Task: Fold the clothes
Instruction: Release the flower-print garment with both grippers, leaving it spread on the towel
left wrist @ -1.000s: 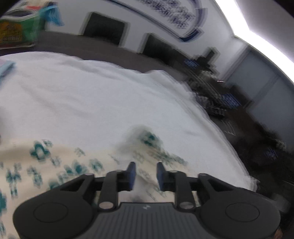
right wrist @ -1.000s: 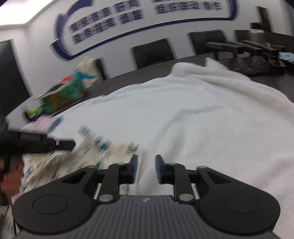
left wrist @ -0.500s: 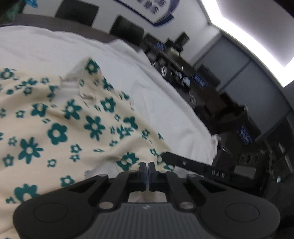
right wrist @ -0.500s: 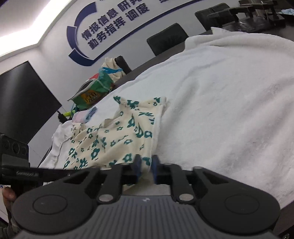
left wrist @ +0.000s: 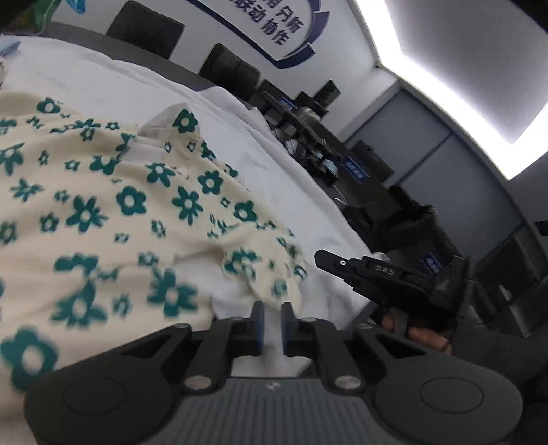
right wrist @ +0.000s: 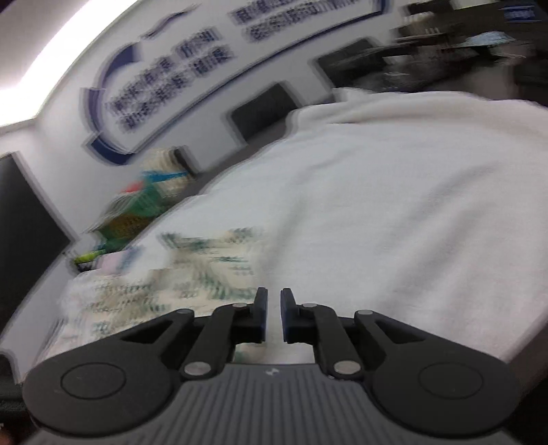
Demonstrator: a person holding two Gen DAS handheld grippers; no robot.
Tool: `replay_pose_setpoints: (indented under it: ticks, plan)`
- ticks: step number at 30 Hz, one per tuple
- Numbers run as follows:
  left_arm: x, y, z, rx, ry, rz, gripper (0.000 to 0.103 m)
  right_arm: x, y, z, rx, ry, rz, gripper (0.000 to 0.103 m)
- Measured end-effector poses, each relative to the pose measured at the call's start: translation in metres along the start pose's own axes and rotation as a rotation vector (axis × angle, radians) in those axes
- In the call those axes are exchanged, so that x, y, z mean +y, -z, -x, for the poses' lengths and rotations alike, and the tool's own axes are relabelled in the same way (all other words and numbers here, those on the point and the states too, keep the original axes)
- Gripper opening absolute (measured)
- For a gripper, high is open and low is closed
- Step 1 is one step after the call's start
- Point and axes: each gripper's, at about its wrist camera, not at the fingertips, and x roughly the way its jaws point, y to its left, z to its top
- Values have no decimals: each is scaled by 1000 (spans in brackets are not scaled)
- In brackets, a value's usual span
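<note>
While the cream garment with teal flowers (left wrist: 113,212) is lying rumpled on the white towel (left wrist: 274,178) that is covering the table, its near hem is bunching just ahead of the left gripper (left wrist: 272,325). That gripper's blue-padded fingers (left wrist: 257,325) are standing a small gap apart, with nothing between them; white towel is showing through the gap, and the cloth's edge is sitting just beyond the fingertips, not pinched.

To the right of the hem in the left wrist view, the right gripper (left wrist: 380,277) is hovering beside the towel's edge, with a hand (left wrist: 414,328) wrapping its handle below. In its own camera, the right gripper (right wrist: 273,316) is likewise showing a narrow gap between its fingers and is holding nothing; the flowered garment (right wrist: 191,270) is appearing there as a motion-blurred patch to the left of and ahead of the fingertips, and the towel (right wrist: 394,222) is spreading wide to the right.

Further out, black chairs (left wrist: 147,29) are lining the far side of the table under a blue-lettered wall sign (left wrist: 274,30). A green and yellow bag (right wrist: 137,212), blurred, is sitting past the garment near the table's far left end.
</note>
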Motion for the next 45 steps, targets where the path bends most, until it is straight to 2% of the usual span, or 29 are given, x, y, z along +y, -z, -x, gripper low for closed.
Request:
replay_pose_setpoints:
  ticks: [2,4,8,12,15,19,21,24,26,27,28,31,38,40,45]
  plan:
    - [-2,3,25,-22,55,-61,11,6,4,13,-26,16,30,9]
    - [-6,6,48,-37,89,-131,21,17,7,25,-50,22,70,10]
    - [-5,16,97,-126,7,-219,29,44,11,39,-77,-17,140,10]
    - [14,13,122,-157,-78,-215,32,68,21,33,-45,-48,187,10]
    - [26,12,139,-171,-168,-237,35,77,31,20,-1,-72,210,10]
    - [42,15,150,-161,-228,-250,38,90,45,3,58,-102,241,10]
    - [49,18,153,-153,-267,-234,38,95,53,-8,105,-89,276,10]
    - [59,21,158,-151,-310,-216,39,100,52,-10,108,-81,290,12]
    - [63,24,166,-160,-313,-220,43,102,47,-5,87,-84,282,25]
    - [66,24,168,-165,-310,-218,44,103,44,-1,76,-80,287,43]
    - [68,24,171,-169,-306,-216,44,106,41,2,65,-73,298,48]
    - [74,21,173,-174,-320,-209,44,114,38,15,55,-46,340,48]
    - [83,21,182,-197,-339,-189,44,134,47,34,26,-44,388,48]
    - [85,25,193,-223,-350,-201,44,143,47,35,10,-64,409,49]
    - [101,40,239,-281,-437,-197,46,172,56,26,0,-145,522,51]
